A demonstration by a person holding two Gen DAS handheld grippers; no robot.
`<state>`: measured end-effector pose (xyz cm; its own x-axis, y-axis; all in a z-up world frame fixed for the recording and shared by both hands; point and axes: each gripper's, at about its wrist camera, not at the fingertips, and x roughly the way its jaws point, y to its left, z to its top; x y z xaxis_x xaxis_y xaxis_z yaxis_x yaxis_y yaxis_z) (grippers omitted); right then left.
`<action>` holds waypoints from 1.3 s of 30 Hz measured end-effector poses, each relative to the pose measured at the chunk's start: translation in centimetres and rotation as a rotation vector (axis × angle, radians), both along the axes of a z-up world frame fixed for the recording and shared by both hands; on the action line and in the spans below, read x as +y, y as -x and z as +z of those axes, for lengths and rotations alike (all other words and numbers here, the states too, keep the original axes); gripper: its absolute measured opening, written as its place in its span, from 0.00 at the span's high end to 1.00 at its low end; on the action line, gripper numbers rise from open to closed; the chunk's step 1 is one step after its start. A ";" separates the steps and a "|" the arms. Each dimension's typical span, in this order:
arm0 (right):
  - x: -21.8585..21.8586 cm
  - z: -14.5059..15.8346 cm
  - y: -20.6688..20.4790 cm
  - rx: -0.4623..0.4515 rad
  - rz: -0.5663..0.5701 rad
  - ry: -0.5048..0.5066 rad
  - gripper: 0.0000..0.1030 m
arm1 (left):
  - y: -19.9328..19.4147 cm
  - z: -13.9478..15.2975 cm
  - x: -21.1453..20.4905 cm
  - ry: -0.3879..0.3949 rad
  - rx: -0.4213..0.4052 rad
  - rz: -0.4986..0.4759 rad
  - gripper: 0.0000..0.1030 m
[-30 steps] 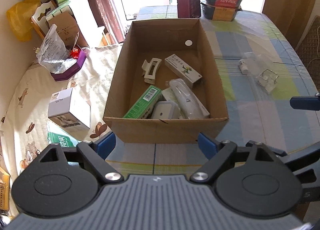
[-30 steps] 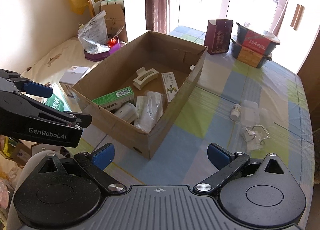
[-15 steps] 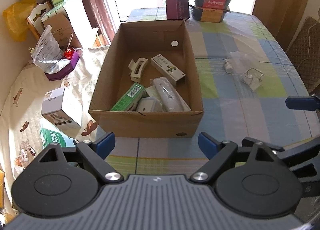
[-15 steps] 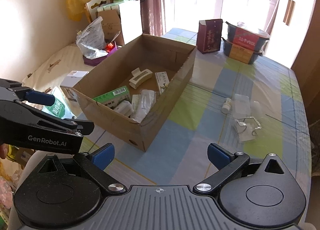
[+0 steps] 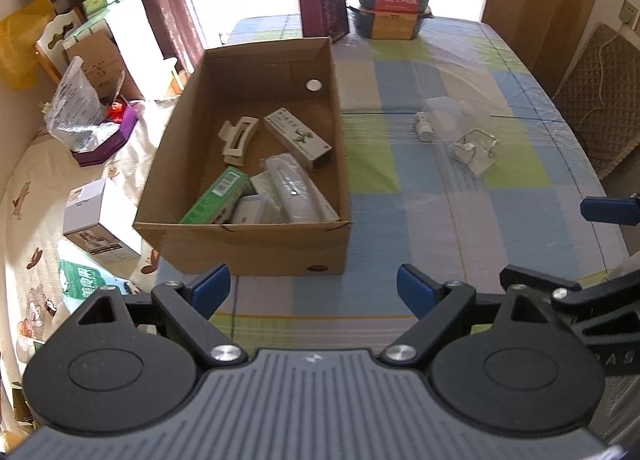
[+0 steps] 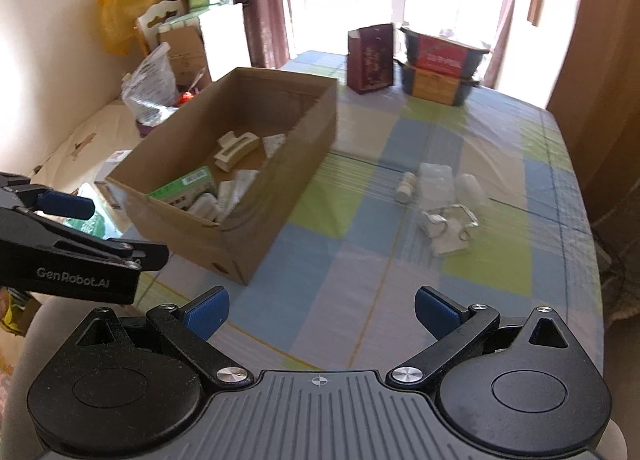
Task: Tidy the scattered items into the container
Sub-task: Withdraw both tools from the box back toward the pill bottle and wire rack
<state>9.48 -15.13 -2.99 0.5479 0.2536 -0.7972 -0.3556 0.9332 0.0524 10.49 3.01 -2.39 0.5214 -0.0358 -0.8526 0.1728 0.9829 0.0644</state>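
Both the left gripper [image 5: 313, 285] and right gripper [image 6: 321, 308] are spread, empty; the thin plastic packets [image 6: 447, 222] could be crumpled or missed.

"GenRobot.AI" stands in pale letters on the black side of the left tongs [image 6: 66, 202] in the right wrist view. The letters "AS" show on the right tongs' body at the left wrist view's edge. Print on the boxes is too blurred to read.
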 end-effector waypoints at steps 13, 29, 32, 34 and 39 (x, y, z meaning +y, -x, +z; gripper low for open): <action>-7.4 -1.7 -1.5 0.038 -0.195 -0.012 0.00 | -1.2 -2.6 -5.2 0.025 0.050 -0.108 0.14; -13.7 -5.7 -5.5 0.072 -0.271 -0.047 0.00 | -7.9 -5.9 -11.2 0.012 0.083 -0.225 0.15; -14.4 -7.0 -7.5 0.071 -0.257 -0.051 0.00 | -10.2 -6.8 -11.8 0.004 0.085 -0.240 0.15; -14.6 -7.8 -8.8 0.067 -0.245 -0.043 0.00 | -11.8 -7.4 -12.3 -0.002 0.086 -0.249 0.15; -14.6 -9.7 -12.4 0.058 -0.185 -0.034 0.00 | -16.1 -9.0 -13.4 -0.026 0.100 -0.264 0.17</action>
